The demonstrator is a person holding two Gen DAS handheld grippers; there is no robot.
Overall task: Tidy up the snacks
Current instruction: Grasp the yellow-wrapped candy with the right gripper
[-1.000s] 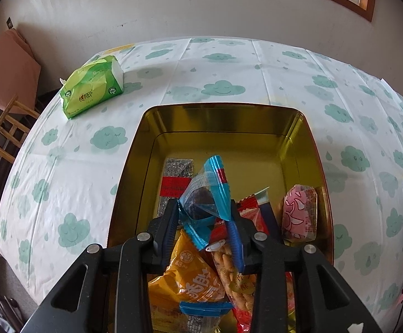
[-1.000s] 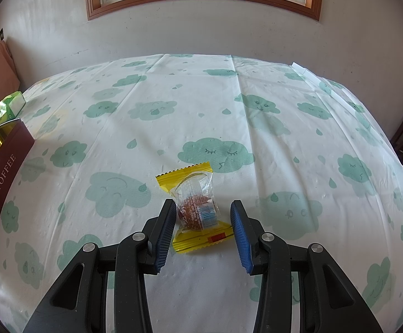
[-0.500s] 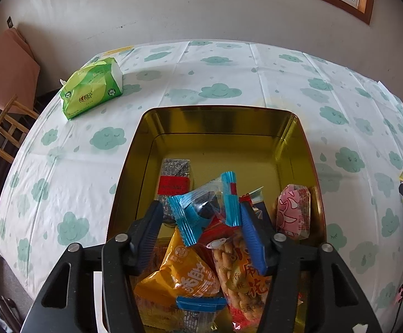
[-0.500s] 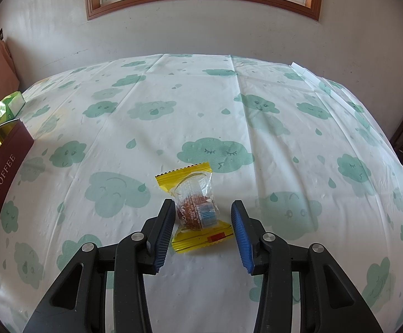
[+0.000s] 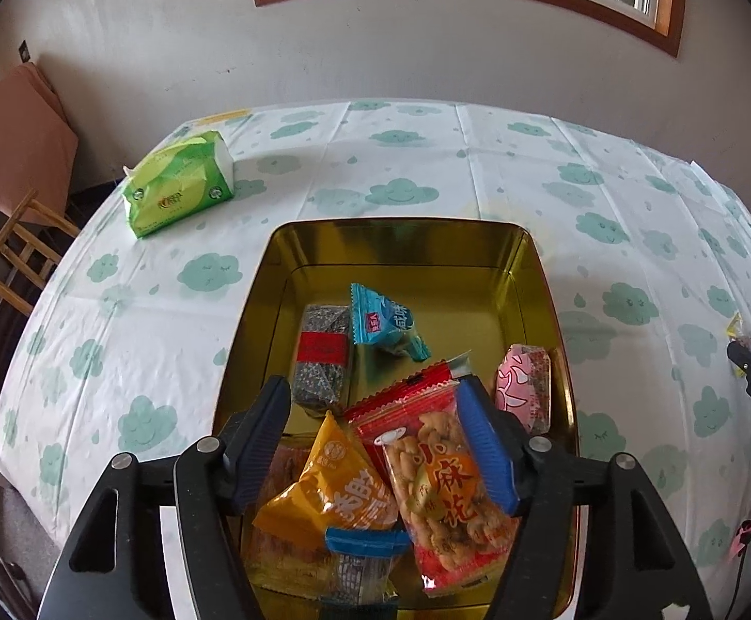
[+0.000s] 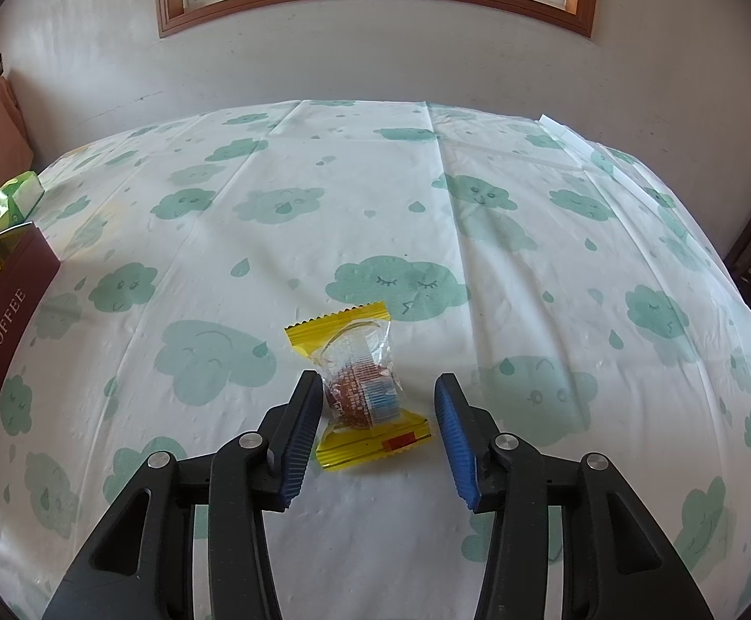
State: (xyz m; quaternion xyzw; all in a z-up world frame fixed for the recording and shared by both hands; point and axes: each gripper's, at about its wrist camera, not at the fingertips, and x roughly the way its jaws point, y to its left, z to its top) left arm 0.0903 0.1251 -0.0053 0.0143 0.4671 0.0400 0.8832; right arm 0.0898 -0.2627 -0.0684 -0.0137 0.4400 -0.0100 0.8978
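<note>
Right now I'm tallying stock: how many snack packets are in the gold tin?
8 visible: blue, seaweed bar, pink, red, peanut, orange, two underneath. More may hide.

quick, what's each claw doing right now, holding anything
Left claw: open, jaws just widened, holding nothing; blue snack packet lies in the gold tin.
Right claw: open around the yellow-ended snack, not gripping.
</note>
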